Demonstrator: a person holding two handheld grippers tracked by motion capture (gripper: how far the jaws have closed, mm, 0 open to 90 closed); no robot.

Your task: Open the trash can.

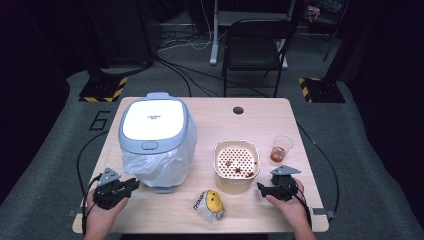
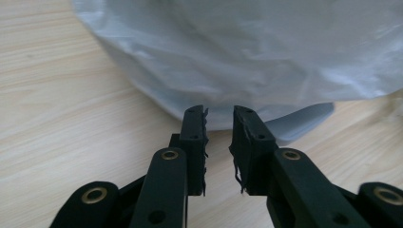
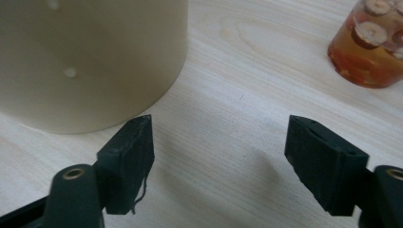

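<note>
The left gripper [image 1: 134, 185] sits at the near left corner of the table [image 1: 260, 117], held in the person's left hand [image 1: 100, 216]. In the left gripper view its 2 jaws stand narrow, a slim gap between the pads with nothing in it, and frayed black threads hang from the pad edges. They point at the white plastic bag [image 2: 266, 52] that lines the bin [image 1: 156, 142], just short of it; a grey foot of the bin shows under the bag's lower edge.

The right gripper [image 1: 260, 187] is at the near right, held in the person's right hand [image 1: 289, 205]. In the right gripper view its 2 jaws stand wide apart over bare wood and grip nothing. The left-hand jaw in that view is just beside the rounded wall of the cream container [image 3: 90, 57], without clearly touching it.

From the high view, the cream container [image 1: 237, 184] carries a perforated insert with a few reddish bits on it. Beyond the right gripper stands 1 clear cup [image 1: 281, 148] of amber liquid with sliced pieces floating in it. Between the 2 grippers, near the front edge, lies a small crumpled packet [image 1: 209, 203] with a yellow face. The bin has a closed white and grey lid and stands on the left half of the table.
</note>
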